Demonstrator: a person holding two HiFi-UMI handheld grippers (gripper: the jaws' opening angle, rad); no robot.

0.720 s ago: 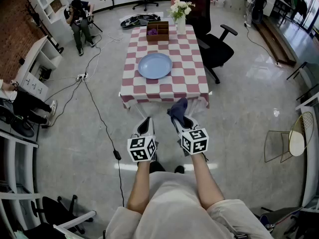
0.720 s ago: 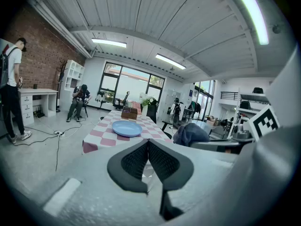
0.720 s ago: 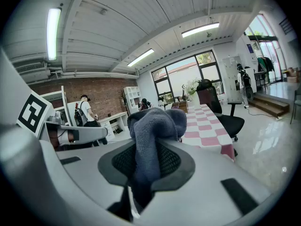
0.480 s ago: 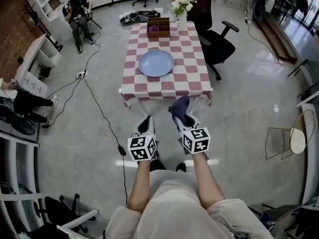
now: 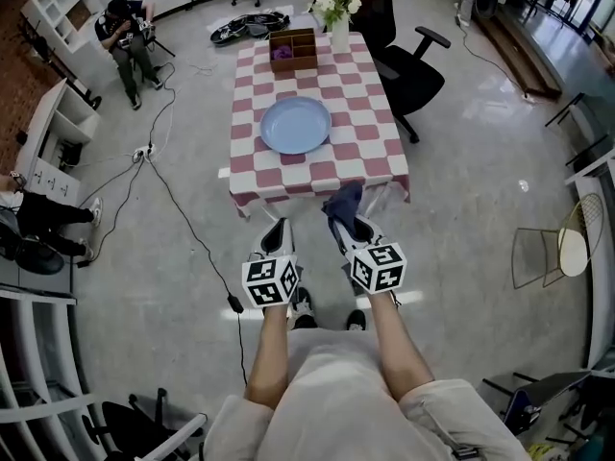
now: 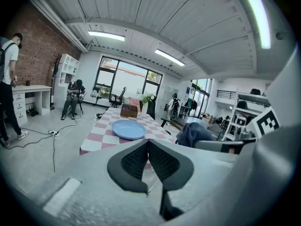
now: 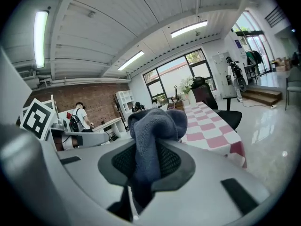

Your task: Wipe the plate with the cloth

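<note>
A light blue plate [image 5: 296,124] lies in the middle of a table with a red-and-white checked cloth [image 5: 377,165]; the left gripper view shows the plate [image 6: 128,129] ahead too. My right gripper [image 5: 348,223] is shut on a dark blue cloth [image 5: 342,202], held up in front of the table's near edge. In the right gripper view the cloth [image 7: 155,132] bulges out between the jaws. The left gripper [image 5: 277,235] hangs beside it, shut with nothing in it, jaws pressed together [image 6: 147,150]. Both grippers are short of the table.
A brown box [image 5: 293,51] and a vase of white flowers [image 5: 335,12] stand at the table's far end. A black office chair [image 5: 404,65] is at the table's right. Cables [image 5: 173,200] cross the floor on the left, near a seated person [image 5: 127,35].
The table and plate have drawn closer in the head view. Both grippers keep their pose, the cloth still held in the right one.
</note>
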